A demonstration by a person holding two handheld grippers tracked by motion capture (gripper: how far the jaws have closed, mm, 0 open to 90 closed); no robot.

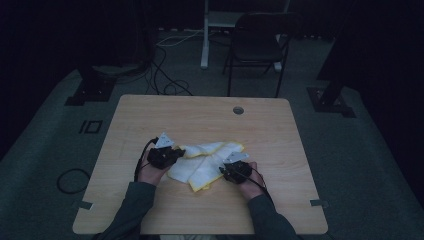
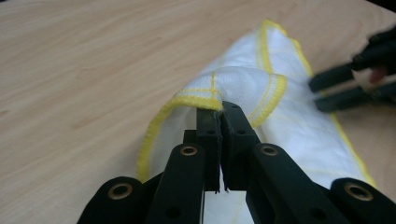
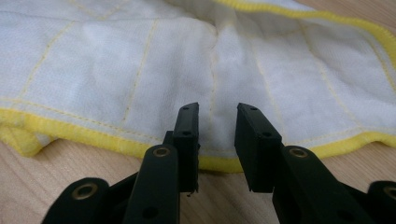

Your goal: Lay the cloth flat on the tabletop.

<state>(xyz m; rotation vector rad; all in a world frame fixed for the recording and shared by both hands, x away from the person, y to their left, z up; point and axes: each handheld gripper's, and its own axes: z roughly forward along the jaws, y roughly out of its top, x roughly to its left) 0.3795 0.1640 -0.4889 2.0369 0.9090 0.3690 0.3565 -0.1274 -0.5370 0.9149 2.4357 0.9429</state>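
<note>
White cloth with yellow edge (image 1: 205, 162) on wooden surface (image 1: 150, 210); left gripper (image 2: 219, 112) fingers clamped on its hem; right gripper (image 3: 217, 119) fingers apart over cloth

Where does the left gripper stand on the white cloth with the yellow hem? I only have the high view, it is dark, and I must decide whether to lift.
Observer: The left gripper is shut on the yellow hem of the white cloth, pinching a raised fold.
Operator: And the right one?
Observer: The right gripper is open, its jaws apart above the cloth's near hem with nothing pressed between them.
Operator: Is the cloth flat under it?
Observer: Mostly; it lies rumpled on the light wooden table, with one crease running up between the jaws.
</note>
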